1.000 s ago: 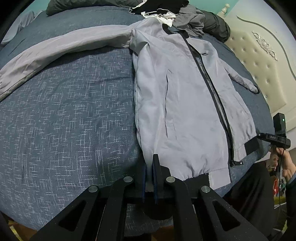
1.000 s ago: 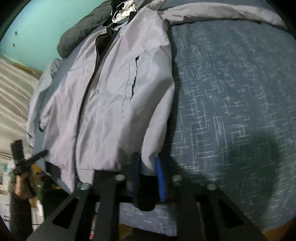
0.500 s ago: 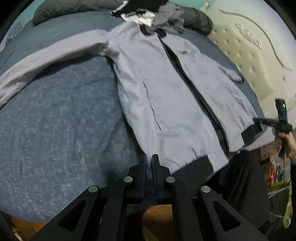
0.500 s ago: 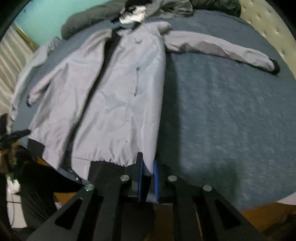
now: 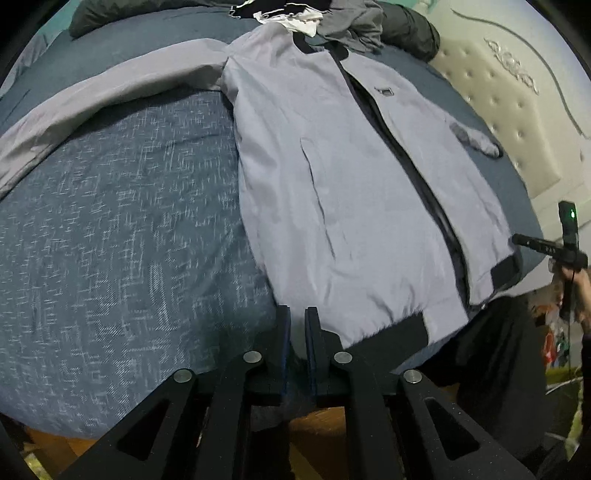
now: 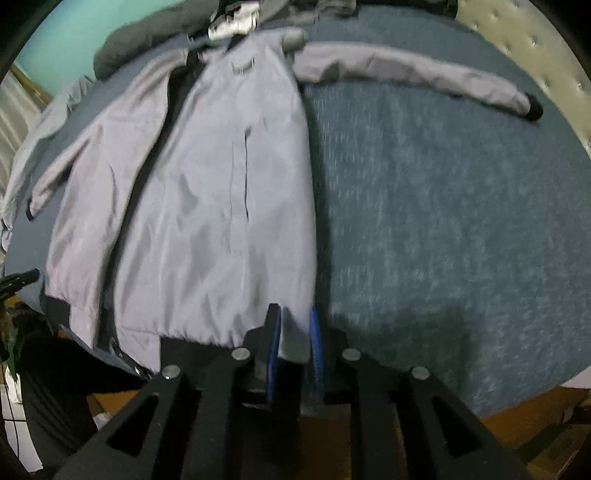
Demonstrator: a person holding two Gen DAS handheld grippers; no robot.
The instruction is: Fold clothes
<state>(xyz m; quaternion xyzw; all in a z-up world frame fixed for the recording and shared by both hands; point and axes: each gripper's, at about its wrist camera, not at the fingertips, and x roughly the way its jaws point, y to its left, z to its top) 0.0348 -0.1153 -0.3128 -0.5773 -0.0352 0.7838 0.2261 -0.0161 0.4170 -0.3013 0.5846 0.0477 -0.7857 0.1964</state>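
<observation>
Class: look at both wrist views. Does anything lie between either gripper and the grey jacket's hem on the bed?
Nothing visible does. The left gripper and right gripper sit right at the hem corners of the grey jacket, jaws just opening, hem fabric between the right's.

The jacket [image 5: 354, 192] lies flat on the bed [image 5: 122, 236], its hem at the bed's near edge and its collar toward the clothes pile [image 5: 343, 22] at the far side. One sleeve [image 6: 413, 74] stretches out toward the headboard [image 5: 509, 110] (the other reaches the opposite way).
</observation>
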